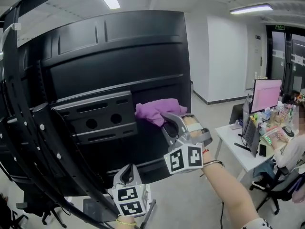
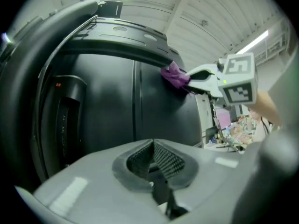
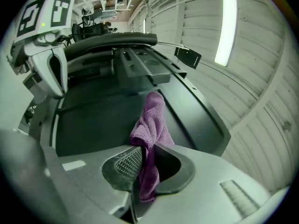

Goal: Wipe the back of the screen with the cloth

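Note:
The black back of a large screen (image 1: 109, 61) fills the head view, tilted toward me, with a grey mounting plate (image 1: 97, 116) at its middle. A purple cloth (image 1: 155, 111) is pressed against the panel just right of that plate. My right gripper (image 1: 167, 122) is shut on the cloth (image 3: 152, 125), which bunches out ahead of its jaws onto the screen back (image 3: 107, 115). My left gripper (image 1: 127, 174) sits low under the screen's bottom edge, jaws shut and empty (image 2: 154, 164). From the left gripper view the cloth (image 2: 175, 74) and right gripper (image 2: 205, 78) show high on the panel (image 2: 117, 106).
A black curved stand frame (image 1: 33, 142) runs down the left side of the screen. At the right stands a white desk (image 1: 238, 151) with a lit monitor (image 1: 266, 94) and clutter, and a seated person (image 1: 293, 147) beside it. Grey floor lies below.

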Motion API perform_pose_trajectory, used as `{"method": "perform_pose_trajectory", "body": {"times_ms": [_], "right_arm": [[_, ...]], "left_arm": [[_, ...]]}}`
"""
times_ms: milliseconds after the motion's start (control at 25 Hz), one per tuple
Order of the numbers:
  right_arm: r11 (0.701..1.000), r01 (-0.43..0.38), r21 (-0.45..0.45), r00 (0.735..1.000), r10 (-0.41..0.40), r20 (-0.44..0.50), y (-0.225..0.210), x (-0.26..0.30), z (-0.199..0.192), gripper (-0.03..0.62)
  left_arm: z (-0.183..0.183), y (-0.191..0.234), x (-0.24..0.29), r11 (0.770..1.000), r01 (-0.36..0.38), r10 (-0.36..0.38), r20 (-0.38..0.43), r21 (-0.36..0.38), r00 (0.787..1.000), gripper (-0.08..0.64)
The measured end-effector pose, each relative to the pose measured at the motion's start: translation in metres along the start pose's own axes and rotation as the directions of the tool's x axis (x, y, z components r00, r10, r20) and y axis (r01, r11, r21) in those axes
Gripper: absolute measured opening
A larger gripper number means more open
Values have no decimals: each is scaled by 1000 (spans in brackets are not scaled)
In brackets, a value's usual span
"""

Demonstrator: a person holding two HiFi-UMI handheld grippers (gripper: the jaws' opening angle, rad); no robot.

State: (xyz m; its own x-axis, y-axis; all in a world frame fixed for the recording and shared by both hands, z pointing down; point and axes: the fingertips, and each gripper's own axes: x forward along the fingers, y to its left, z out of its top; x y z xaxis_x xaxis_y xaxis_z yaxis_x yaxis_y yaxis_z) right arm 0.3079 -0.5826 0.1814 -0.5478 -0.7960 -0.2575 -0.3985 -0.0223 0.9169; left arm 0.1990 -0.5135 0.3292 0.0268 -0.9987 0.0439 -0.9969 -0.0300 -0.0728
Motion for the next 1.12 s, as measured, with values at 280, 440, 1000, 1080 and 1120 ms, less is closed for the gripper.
{"method": "perform_pose_trajectory", "body": {"times_ms": [280, 440, 1000, 1080, 1120], "right_arm": [[982, -143, 121, 987, 151, -58, 108, -36, -27, 46], [958, -233, 167, 963, 250, -95, 164, -55, -41, 46], [875, -245, 417, 956, 290, -47, 190, -75, -38, 48], [753, -222, 619, 968, 245, 49, 173, -86, -24, 48], [685, -218, 695, 971, 221, 87, 166, -93, -19, 48]], "left_arm": [[-27, -4, -3, 999, 0, -1, -21, -32, 1000, 9], [-43, -5, -6, 999, 9, -11, -39, -47, 999, 8], [-59, -5, -14, 998, 20, -24, -57, -67, 998, 8], [-58, -10, -17, 996, 38, -42, -45, -80, 998, 8], [-57, -12, -19, 995, 47, -51, -38, -85, 998, 9]]}}
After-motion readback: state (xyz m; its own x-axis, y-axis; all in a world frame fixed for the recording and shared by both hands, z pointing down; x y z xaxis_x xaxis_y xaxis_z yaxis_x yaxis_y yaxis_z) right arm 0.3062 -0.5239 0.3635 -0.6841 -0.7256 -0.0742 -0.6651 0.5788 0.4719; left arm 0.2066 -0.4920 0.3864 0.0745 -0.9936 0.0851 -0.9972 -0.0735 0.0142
